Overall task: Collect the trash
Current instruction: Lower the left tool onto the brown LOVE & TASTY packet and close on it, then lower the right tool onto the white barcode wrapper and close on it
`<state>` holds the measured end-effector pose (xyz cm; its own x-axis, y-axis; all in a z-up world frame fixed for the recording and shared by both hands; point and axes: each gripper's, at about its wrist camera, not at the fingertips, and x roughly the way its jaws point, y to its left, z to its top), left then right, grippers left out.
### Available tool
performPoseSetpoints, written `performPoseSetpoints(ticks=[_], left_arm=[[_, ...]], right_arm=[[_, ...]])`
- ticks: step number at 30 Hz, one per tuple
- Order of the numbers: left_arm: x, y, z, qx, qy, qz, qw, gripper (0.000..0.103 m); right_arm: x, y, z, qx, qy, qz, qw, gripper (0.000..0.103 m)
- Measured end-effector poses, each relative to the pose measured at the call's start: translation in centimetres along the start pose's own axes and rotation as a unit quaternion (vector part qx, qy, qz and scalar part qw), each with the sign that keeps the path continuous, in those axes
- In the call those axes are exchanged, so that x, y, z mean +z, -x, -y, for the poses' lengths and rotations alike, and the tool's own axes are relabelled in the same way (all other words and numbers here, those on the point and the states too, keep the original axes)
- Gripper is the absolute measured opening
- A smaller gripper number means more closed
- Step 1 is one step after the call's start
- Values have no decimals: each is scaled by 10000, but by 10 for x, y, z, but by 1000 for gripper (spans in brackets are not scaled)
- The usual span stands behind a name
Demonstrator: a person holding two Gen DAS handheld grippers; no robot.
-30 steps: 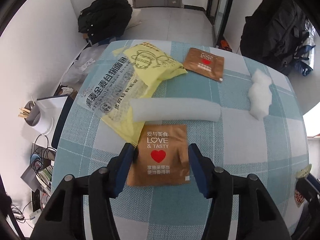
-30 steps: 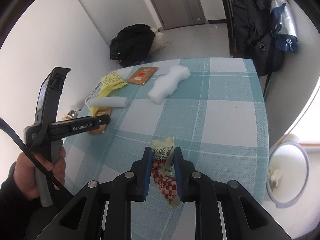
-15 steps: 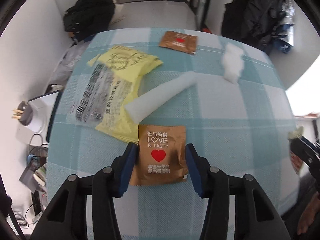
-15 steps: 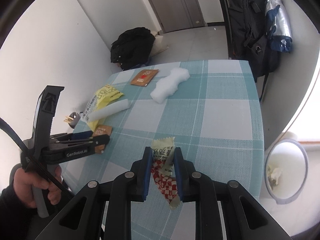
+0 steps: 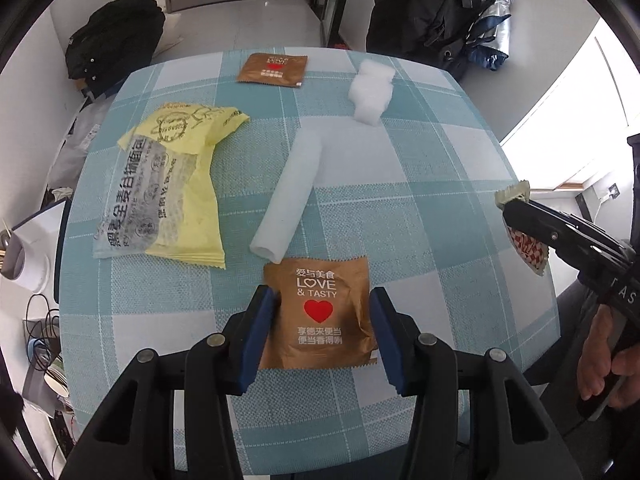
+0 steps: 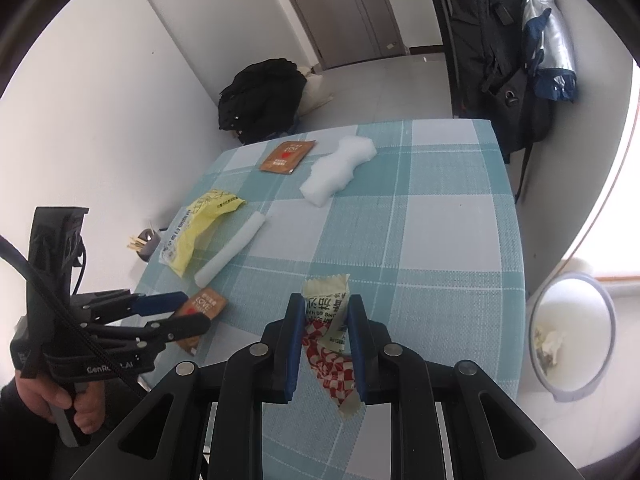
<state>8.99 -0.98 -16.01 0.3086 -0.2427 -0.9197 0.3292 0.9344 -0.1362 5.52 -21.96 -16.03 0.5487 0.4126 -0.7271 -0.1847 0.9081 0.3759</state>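
Left claw (image 5: 322, 326) angled down, jaws apart; right claw (image 6: 325, 346) clamped shut.

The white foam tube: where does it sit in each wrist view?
Left wrist: white foam tube at centre, running up from the brown packet.
Right wrist: left of centre, beside the yellow bag.
Shared landmark: white foam block.
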Motion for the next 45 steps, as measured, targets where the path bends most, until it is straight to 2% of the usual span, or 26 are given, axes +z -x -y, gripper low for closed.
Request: performPoseSetpoints(ticks=[4, 6, 10, 12, 14, 16, 18, 19, 24, 27, 30, 33, 36, 37, 38, 45], left_arm=[[-7, 4, 1, 82, -18, 19, 10000, 45], [-9, 2, 4, 391, -131, 21, 9991, 45], [-13, -10, 7, 718, -238, -180, 9970, 46], [-12, -12, 7, 875, -220, -168, 9958, 62], [-13, -14, 2, 883, -50, -173, 9959, 69], [-12, -13, -4, 767, 64, -123, 9970, 70], [-13, -14, -3, 825, -28, -147, 9965, 70], [-13, -14, -1, 860, -90, -119, 9962, 69], [-14, -10, 8, 693, -279, -173, 9971, 41], [-14, -9, 7, 634, -200, -226, 9975, 37], [-14, -6, -5, 423, 144, -279, 9986, 31], [-18, -2, -14, 368, 372, -336, 9981, 27], [-15, -2, -15, 411, 432, -335, 9977, 25], [-15, -2, -15, 429, 436, -305, 9977, 16], [-14, -1, -14, 434, 431, -284, 9977, 14], [-17, 5, -3, 536, 300, -210, 9979, 9]], right_arm=[[-1, -1, -1, -17, 9, -20, 10000, 21], [-1, -1, -1, -19, 18, -22, 10000, 21], [-2, -3, -1, -26, 19, -48, 10000, 21], [-2, -3, -2, -39, 24, -51, 10000, 21], [-2, -2, -2, -4, 3, -8, 10000, 21], [-2, 0, -2, 22, 15, 34, 10000, 21], [-2, 2, -4, 30, 53, 84, 9999, 21], [-2, 3, -4, 33, 63, 94, 9999, 21], [-2, 5, -4, 42, 45, 118, 9999, 21], [-2, 7, -3, 51, 32, 126, 9999, 21], [-3, 9, -3, 55, 33, 145, 9999, 21], [-3, 10, -3, 71, 22, 157, 9998, 21], [-3, 10, -3, 73, 23, 161, 9998, 21], [-3, 10, -3, 70, 24, 164, 9998, 21], [-3, 10, -3, 73, 15, 166, 9998, 21], [-4, 13, -4, 93, 15, 192, 9998, 21]])
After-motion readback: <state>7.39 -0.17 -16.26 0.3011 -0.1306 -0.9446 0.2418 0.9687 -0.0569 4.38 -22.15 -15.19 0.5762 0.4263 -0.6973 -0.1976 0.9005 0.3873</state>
